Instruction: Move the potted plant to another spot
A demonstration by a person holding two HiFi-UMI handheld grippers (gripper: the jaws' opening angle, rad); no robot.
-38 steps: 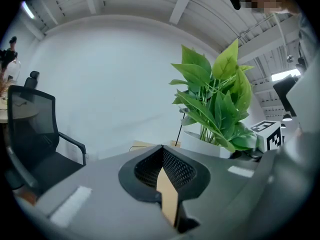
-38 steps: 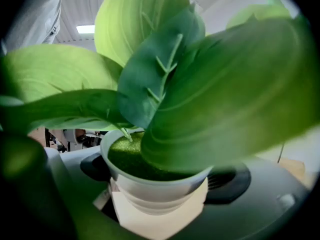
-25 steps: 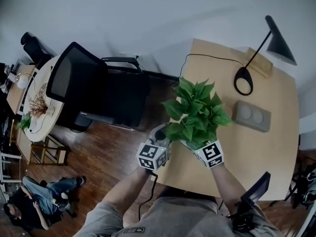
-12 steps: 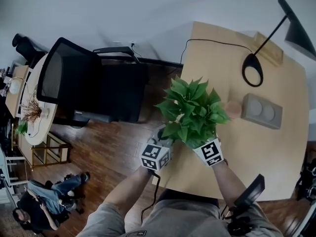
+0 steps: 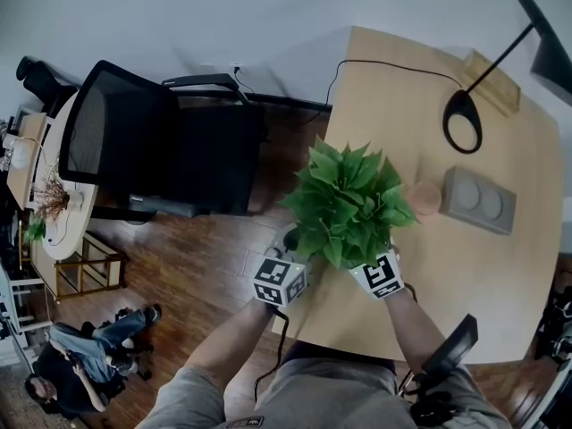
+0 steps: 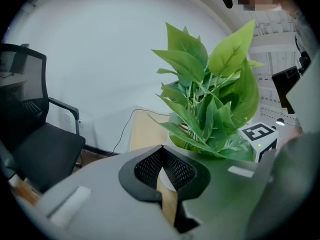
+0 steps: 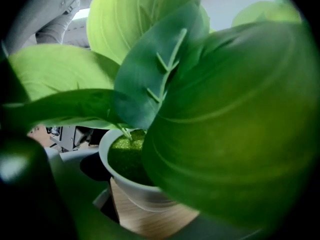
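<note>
A black mesh-backed office chair (image 5: 152,150) stands on the dark wood floor at the left, beside the pale wooden table (image 5: 500,275). The left gripper (image 6: 161,149) is clenched on nothing: its black ribbed pads meet at the tips, and through the slot below them show a sliver of white pot and wood grain. It sits just left of the potted plant (image 5: 350,202), which stands upright, stems pointing straight up, over the near-left part of the table. The round pot (image 7: 131,186) is smooth and white with a rolled rim and holds a bed of grainy green moss (image 7: 125,159), from which thin stems rise. The broad, pointed, glossy leaves (image 6: 210,99) spread out wider than the pot. The right gripper (image 7: 150,204) grasps the pot, which stands between its grey jaws; leaves cover much of that view, and whether the pot touches the tabletop cannot be told. Right of the foliage lie a small pinkish disc (image 5: 426,197) and a grey rectangular box (image 5: 478,201) with two round recesses. Farther off stands a black desk lamp (image 5: 465,121) with a ring base.
</note>
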